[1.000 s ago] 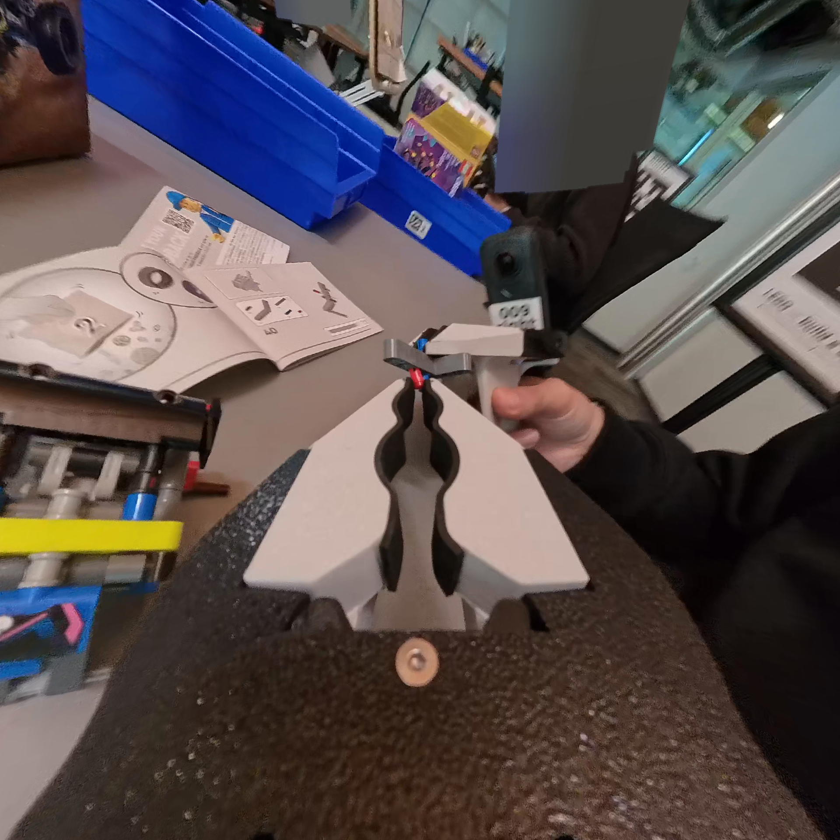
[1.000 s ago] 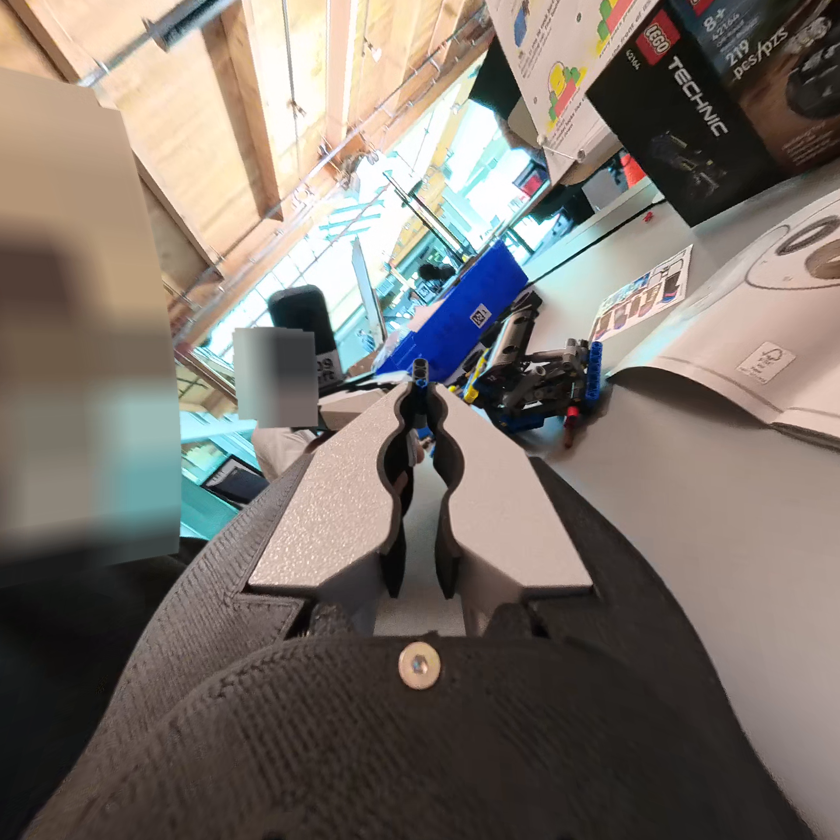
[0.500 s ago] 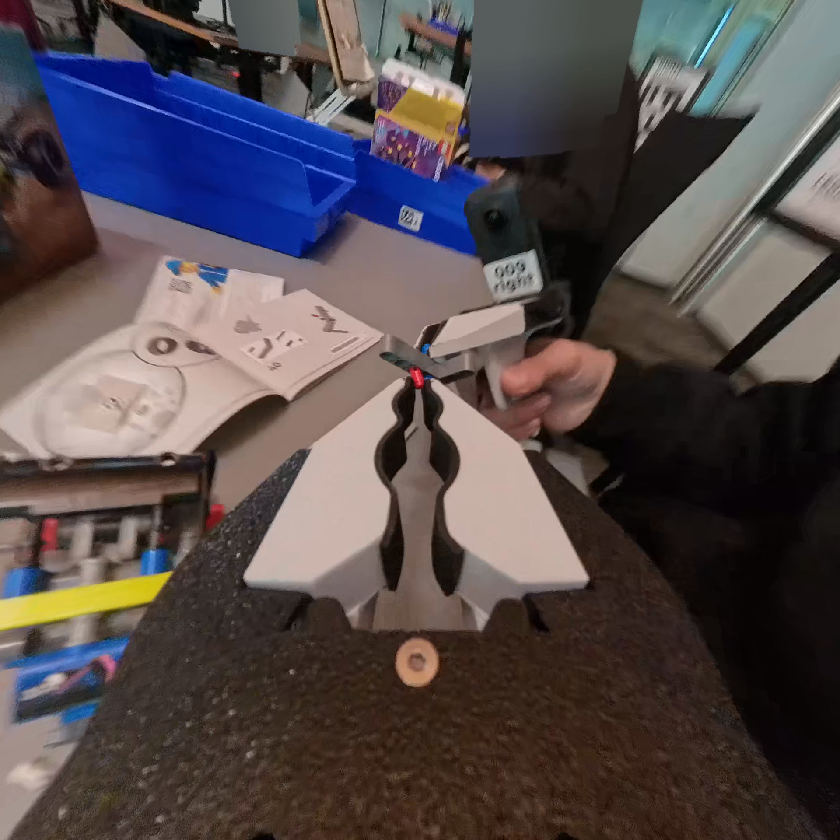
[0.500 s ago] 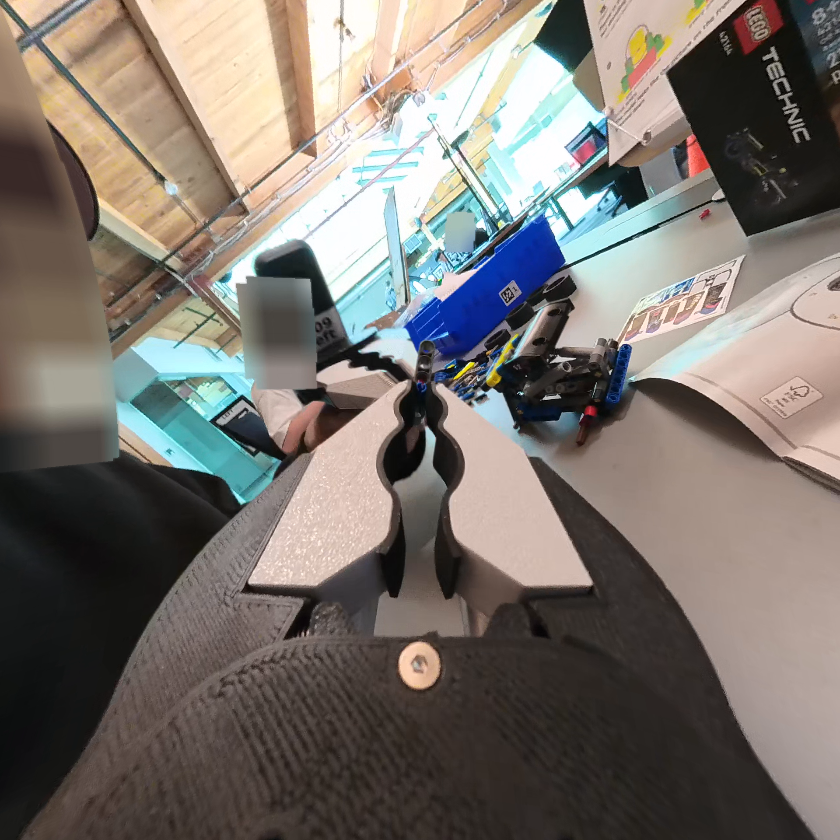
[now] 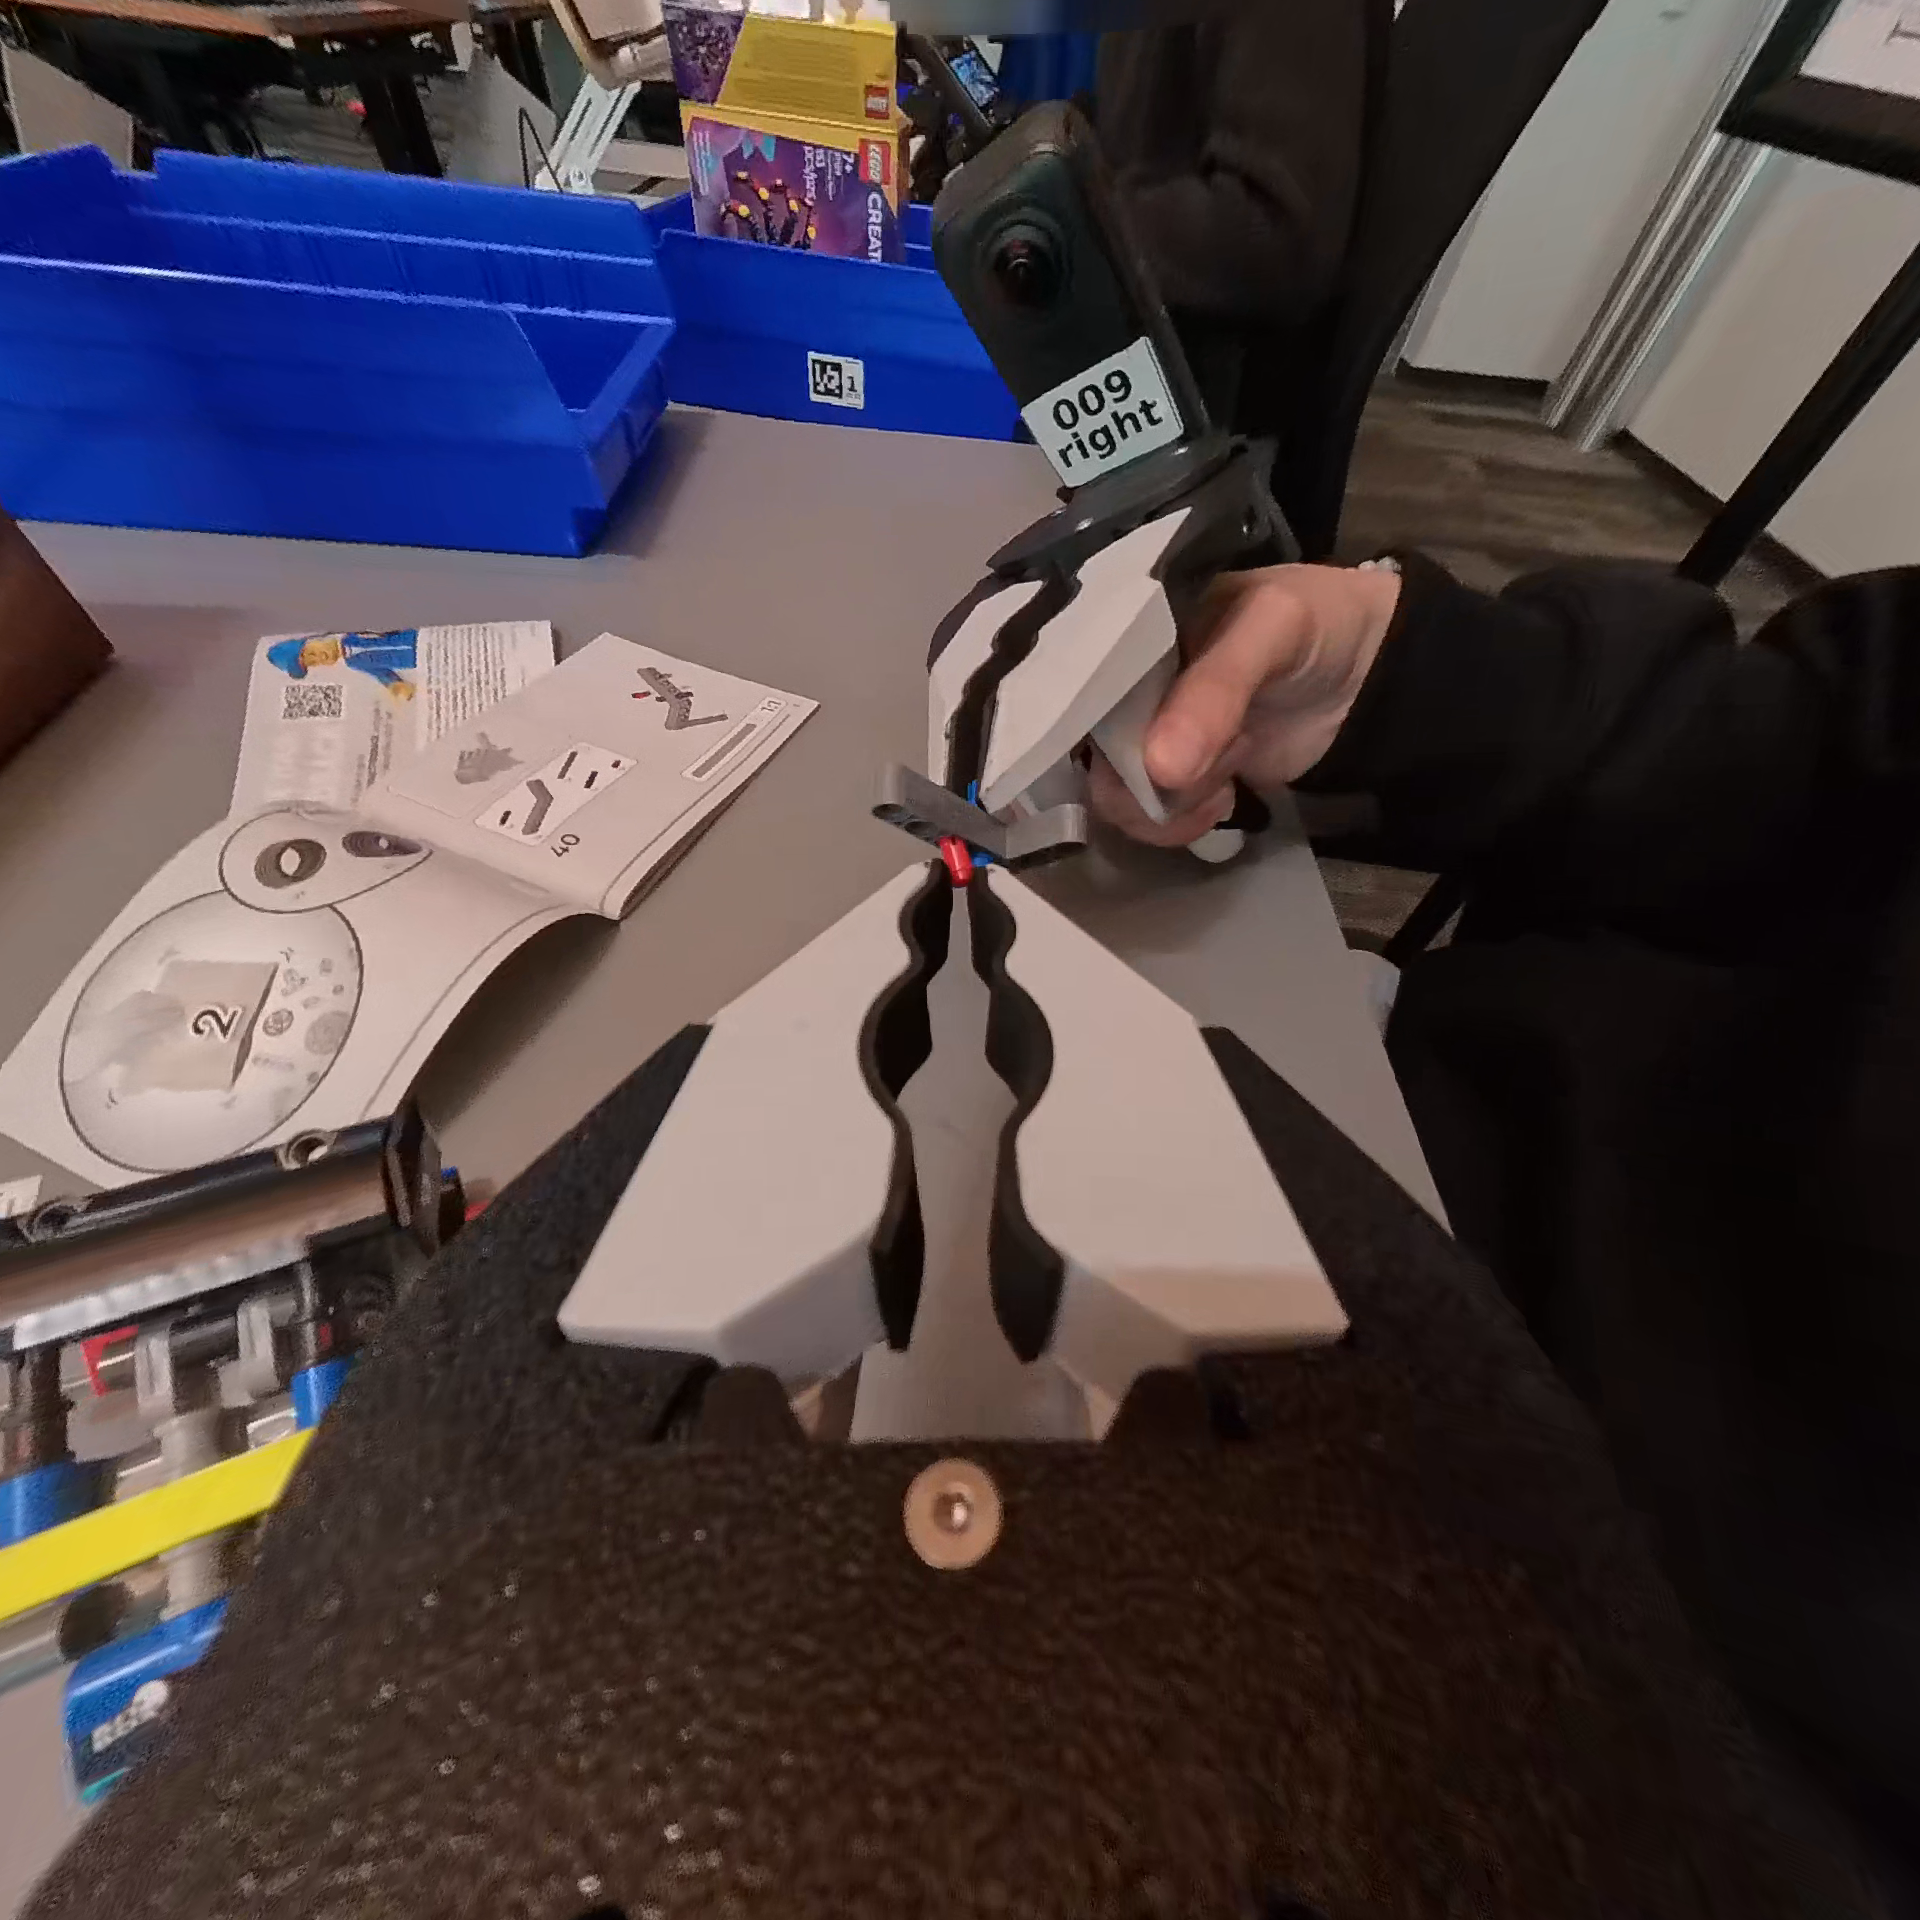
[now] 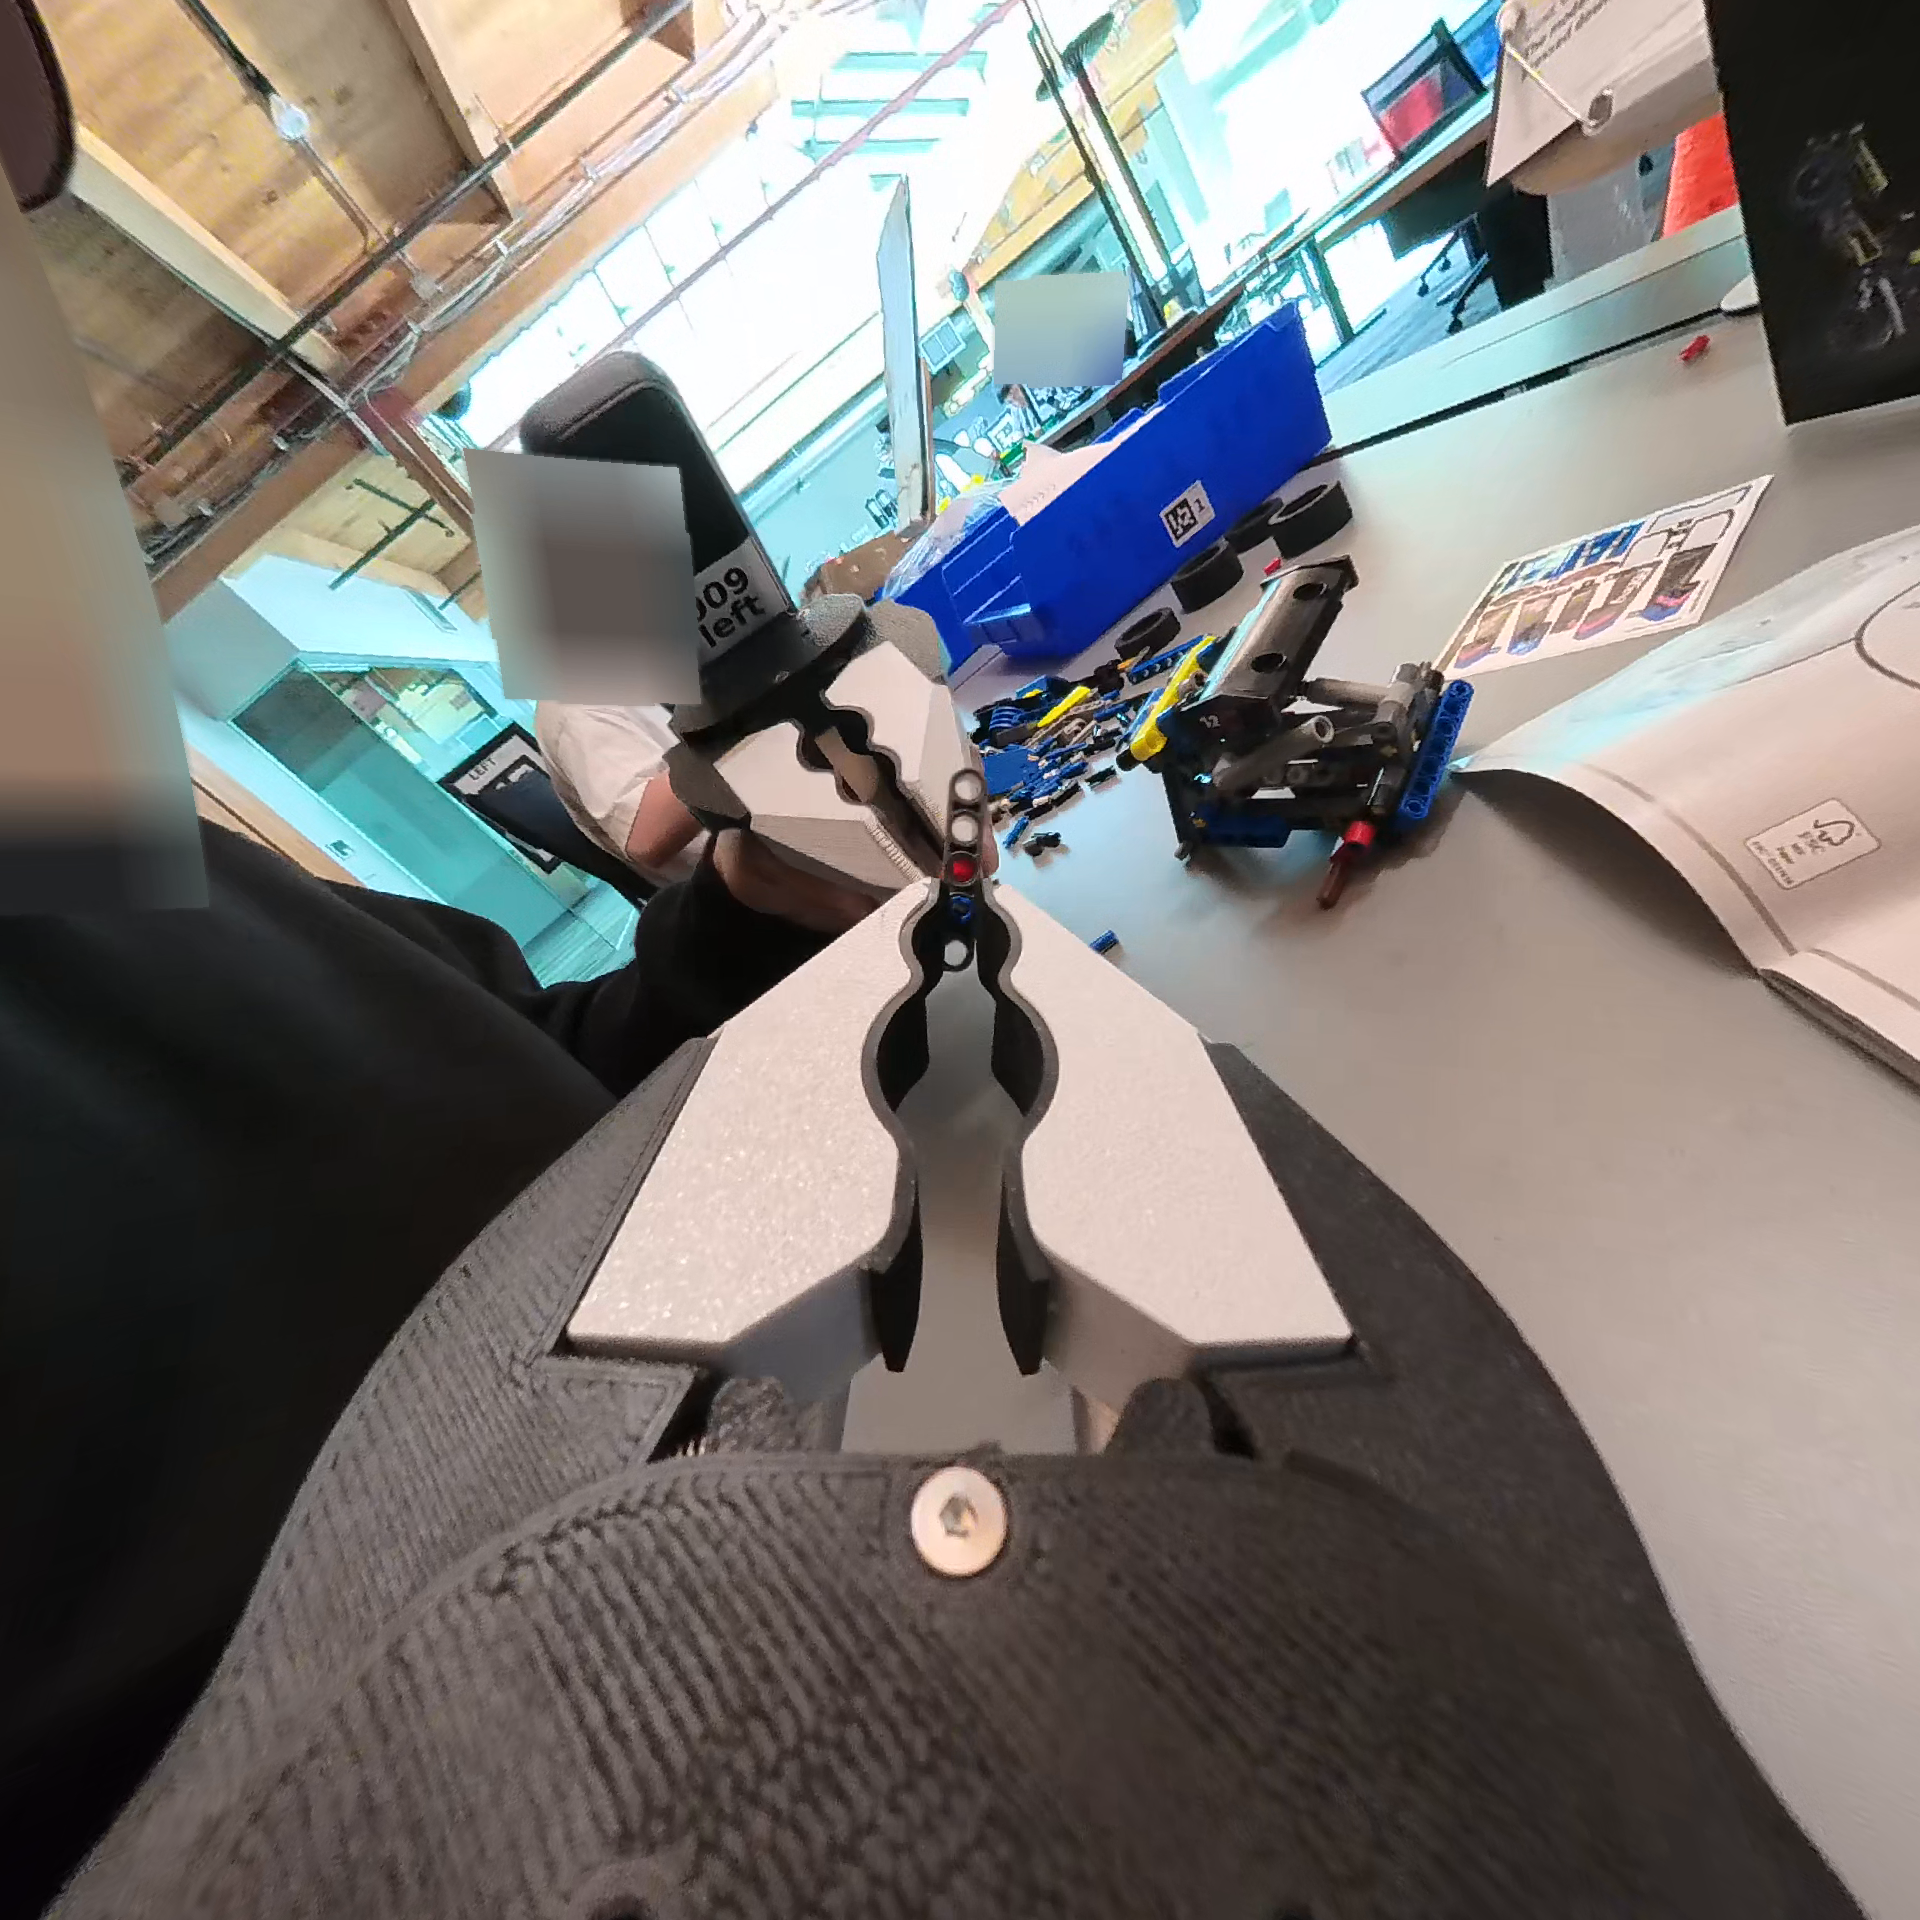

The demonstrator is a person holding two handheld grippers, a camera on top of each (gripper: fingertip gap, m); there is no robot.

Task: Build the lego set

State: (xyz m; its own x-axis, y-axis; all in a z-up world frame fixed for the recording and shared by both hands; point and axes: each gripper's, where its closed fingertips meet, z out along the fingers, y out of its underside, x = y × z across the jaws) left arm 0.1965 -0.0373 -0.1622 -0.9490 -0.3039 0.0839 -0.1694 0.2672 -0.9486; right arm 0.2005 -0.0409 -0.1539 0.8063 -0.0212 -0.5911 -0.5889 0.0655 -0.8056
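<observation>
My left gripper (image 5: 958, 885) is shut on a small red pin (image 5: 956, 860) that sticks out of its tip. My right gripper (image 6: 961, 906) is shut on a dark grey holed beam (image 6: 966, 808). In the left wrist view the right gripper (image 5: 971, 795) points down and holds the beam (image 5: 920, 816) right over the pin. In the right wrist view the red pin (image 6: 962, 868) shows inside one beam hole, with the left gripper (image 6: 904, 821) just behind the beam. A blue pin sits in the beam between my right fingers.
The partly built model (image 6: 1299, 748) stands on the grey table, also at lower left in the left wrist view (image 5: 177, 1351). An open instruction booklet (image 5: 416, 883), blue bins (image 5: 312, 364), loose parts (image 6: 1049, 727), tyres (image 6: 1205, 577) and a sticker sheet (image 6: 1610, 571) lie around. The tips of both grippers are at nearly the same place.
Both grippers have swung. The right gripper has tilted from level to pointing down over my left tip. The red pin's end now shows in a beam hole.
</observation>
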